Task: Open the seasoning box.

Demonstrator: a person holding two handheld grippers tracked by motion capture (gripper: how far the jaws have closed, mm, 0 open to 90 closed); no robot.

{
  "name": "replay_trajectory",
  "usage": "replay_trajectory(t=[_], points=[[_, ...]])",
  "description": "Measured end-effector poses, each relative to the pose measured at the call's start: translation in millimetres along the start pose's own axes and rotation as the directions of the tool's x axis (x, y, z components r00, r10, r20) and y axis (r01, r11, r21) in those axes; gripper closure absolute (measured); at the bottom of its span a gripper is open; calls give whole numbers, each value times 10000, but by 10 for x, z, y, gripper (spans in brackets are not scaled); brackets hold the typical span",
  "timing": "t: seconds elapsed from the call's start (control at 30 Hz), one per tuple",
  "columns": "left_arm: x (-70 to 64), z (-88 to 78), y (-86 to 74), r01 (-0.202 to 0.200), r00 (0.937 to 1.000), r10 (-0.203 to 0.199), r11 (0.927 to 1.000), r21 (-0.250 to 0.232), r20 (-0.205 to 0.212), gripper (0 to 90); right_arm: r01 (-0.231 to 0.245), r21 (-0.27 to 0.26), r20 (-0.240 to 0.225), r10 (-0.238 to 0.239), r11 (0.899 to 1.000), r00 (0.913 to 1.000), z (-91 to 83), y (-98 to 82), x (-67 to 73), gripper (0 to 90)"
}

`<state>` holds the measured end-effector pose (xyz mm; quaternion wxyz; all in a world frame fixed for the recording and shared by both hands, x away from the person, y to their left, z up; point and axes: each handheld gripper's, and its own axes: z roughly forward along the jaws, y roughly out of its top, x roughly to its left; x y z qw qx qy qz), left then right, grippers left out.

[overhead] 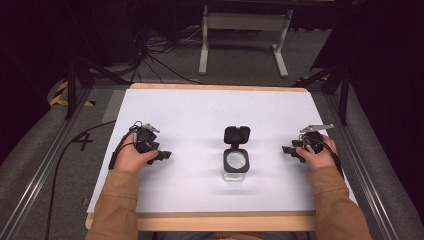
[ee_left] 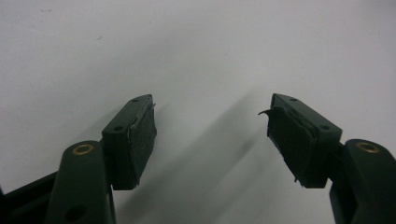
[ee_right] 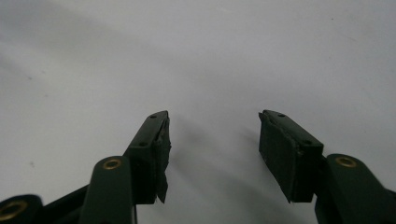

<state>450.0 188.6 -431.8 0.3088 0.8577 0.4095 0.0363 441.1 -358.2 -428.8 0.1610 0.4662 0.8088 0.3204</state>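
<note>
A small clear square container (overhead: 235, 165) with a black rim stands in the middle of the white table (overhead: 200, 110), its black hinged lid (overhead: 236, 135) flipped up and back. My left gripper (overhead: 164, 155) rests on the table well to the left of it, jaws pointing toward it. Seen in the left gripper view, that gripper (ee_left: 212, 133) is open over bare white surface. My right gripper (overhead: 289, 149) rests to the right of the container, pointing inward. Its own view shows the right gripper (ee_right: 214, 149) open with nothing between the pads (ee_right: 280, 154).
The white sheet covers a wooden tabletop whose front edge (overhead: 200, 221) shows near the person. Metal rails (overhead: 45, 165) run along both sides. Beyond the far edge stand a white frame (overhead: 245, 35) and loose cables (overhead: 155, 55) on the floor.
</note>
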Motion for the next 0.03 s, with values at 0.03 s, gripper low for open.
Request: replay_trajectory(t=[0.03], points=[[-7,-13,7,-32,10000,32,10000,-60,-25,329,116,-111,-18,-116,9999,9999,-20,28,25,438]])
